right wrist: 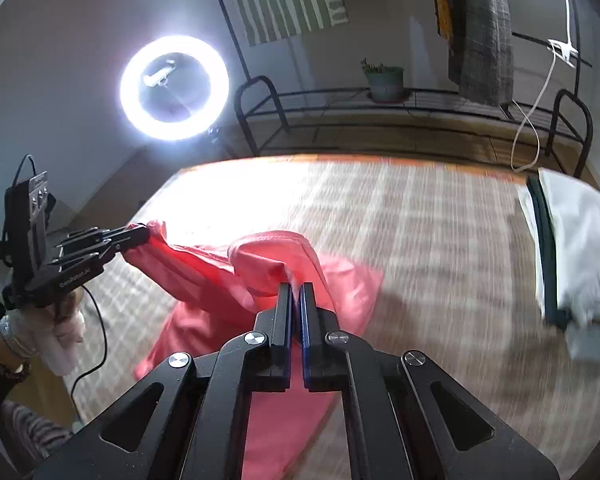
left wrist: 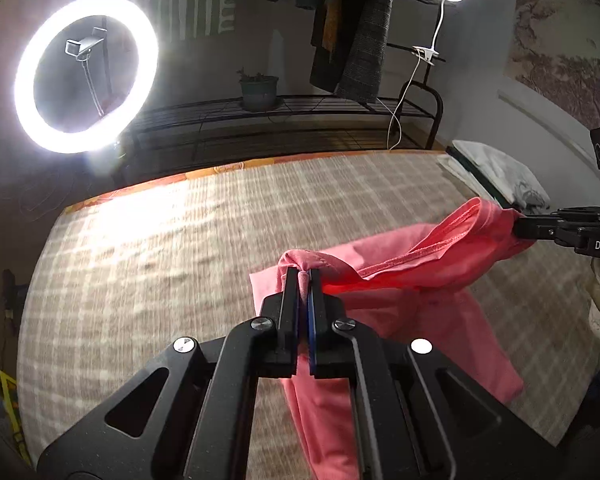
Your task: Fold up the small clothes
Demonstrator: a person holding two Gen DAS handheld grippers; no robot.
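A pink garment (left wrist: 412, 312) hangs in the air above the checked bed cover (left wrist: 160, 248), held at two points along its hemmed edge. My left gripper (left wrist: 304, 272) is shut on a bunched corner of it. My right gripper (right wrist: 296, 288) is shut on another bunch of the same pink garment (right wrist: 228, 280). In the left wrist view the right gripper (left wrist: 518, 226) grips the cloth at the right. In the right wrist view the left gripper (right wrist: 146, 234) grips it at the left. The cloth's lower part drapes down toward the bed cover (right wrist: 420, 240).
A stack of white folded cloth (right wrist: 580, 248) lies at the bed's right side, also in the left wrist view (left wrist: 496, 176). A bright ring light (left wrist: 86, 74) stands beyond the far left edge. A black metal rack (left wrist: 300, 120) with a plant pot (left wrist: 259, 92) stands behind the bed.
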